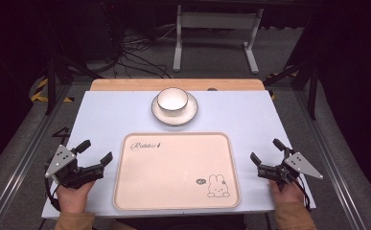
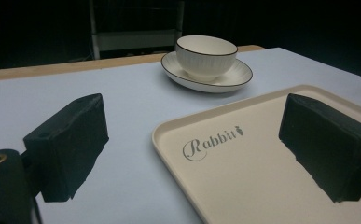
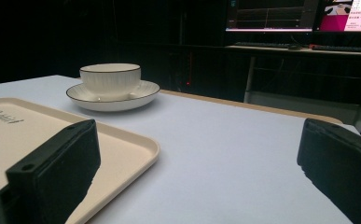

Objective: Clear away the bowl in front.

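Observation:
A cream tray [image 1: 173, 167] printed with "Rabbit" and a small rabbit lies at the table's front middle, with nothing on it. Behind it a white bowl [image 1: 172, 99] with a dark rim sits on a matching saucer [image 1: 191, 113]. My left gripper [image 1: 98, 150] rests open just left of the tray, held by a hand. My right gripper [image 1: 265, 149] is open just right of the tray. In the left gripper view, the jaws of the left gripper [image 2: 196, 112] stand wide apart over the tray's [image 2: 262, 158] near corner, with the bowl [image 2: 206, 55] beyond. The right gripper [image 3: 199, 135] frames bare table beside the tray [image 3: 38, 130] and bowl [image 3: 110, 77].
The pale blue table top [image 1: 106, 115] has a wooden strip [image 1: 125, 85] along its far edge. Beyond it stand a white desk frame [image 1: 216, 21] and floor cables [image 1: 135, 57]. Lit monitors [image 3: 304, 14] are in the right gripper view.

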`<act>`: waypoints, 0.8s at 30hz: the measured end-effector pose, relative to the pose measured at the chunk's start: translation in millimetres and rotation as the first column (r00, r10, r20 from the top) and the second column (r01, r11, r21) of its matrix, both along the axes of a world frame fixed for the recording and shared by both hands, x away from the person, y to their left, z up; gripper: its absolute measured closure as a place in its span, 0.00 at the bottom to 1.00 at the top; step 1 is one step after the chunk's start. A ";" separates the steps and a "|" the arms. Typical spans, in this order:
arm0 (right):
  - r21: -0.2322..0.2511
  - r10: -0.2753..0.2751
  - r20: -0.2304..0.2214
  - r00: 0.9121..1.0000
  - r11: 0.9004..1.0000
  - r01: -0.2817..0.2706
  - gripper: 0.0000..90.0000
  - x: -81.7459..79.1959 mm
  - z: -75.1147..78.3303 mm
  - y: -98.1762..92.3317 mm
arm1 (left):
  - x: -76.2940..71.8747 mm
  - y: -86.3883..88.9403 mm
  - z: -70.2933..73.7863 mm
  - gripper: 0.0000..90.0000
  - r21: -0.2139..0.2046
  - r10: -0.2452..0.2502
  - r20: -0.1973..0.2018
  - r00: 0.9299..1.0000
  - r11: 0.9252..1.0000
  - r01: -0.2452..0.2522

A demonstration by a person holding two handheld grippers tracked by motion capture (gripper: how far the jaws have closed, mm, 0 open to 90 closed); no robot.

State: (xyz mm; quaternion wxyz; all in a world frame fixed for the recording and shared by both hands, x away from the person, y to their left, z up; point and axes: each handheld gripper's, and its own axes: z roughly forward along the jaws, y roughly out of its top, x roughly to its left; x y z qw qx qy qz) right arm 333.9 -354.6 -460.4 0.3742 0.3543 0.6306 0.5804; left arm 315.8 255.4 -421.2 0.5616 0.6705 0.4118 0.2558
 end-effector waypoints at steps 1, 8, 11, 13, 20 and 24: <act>0.000 0.000 0.000 1.000 1.000 0.000 0.00 0.0 0.0 0.0 | 0.0 0.0 0.0 0.10 0.000 0.000 0.000 1.000 1.000 0.000; 0.000 0.000 -0.001 1.000 1.000 0.000 0.00 0.1 0.0 0.0 | 4.8 -6.0 9.1 0.10 0.014 -0.035 0.017 0.999 0.999 0.035; 0.001 0.000 -0.004 1.000 1.000 0.000 0.00 0.2 0.1 0.1 | 8.9 -9.2 13.5 0.10 0.013 -0.045 0.016 0.999 0.999 0.045; 0.001 0.000 -0.003 1.000 1.000 0.000 0.00 0.1 0.1 0.1 | 11.7 -11.0 17.1 0.10 0.013 -0.053 0.017 0.998 0.999 0.053; 0.002 0.001 -0.002 1.000 1.000 -0.001 0.00 0.3 0.0 0.0 | 23.6 -21.7 27.6 0.10 0.040 -0.073 0.020 0.997 0.997 0.072; 0.003 0.001 -0.004 1.000 1.000 -0.001 0.00 0.2 0.0 0.0 | 31.0 -24.7 31.3 0.10 0.036 -0.086 0.004 0.996 0.996 0.086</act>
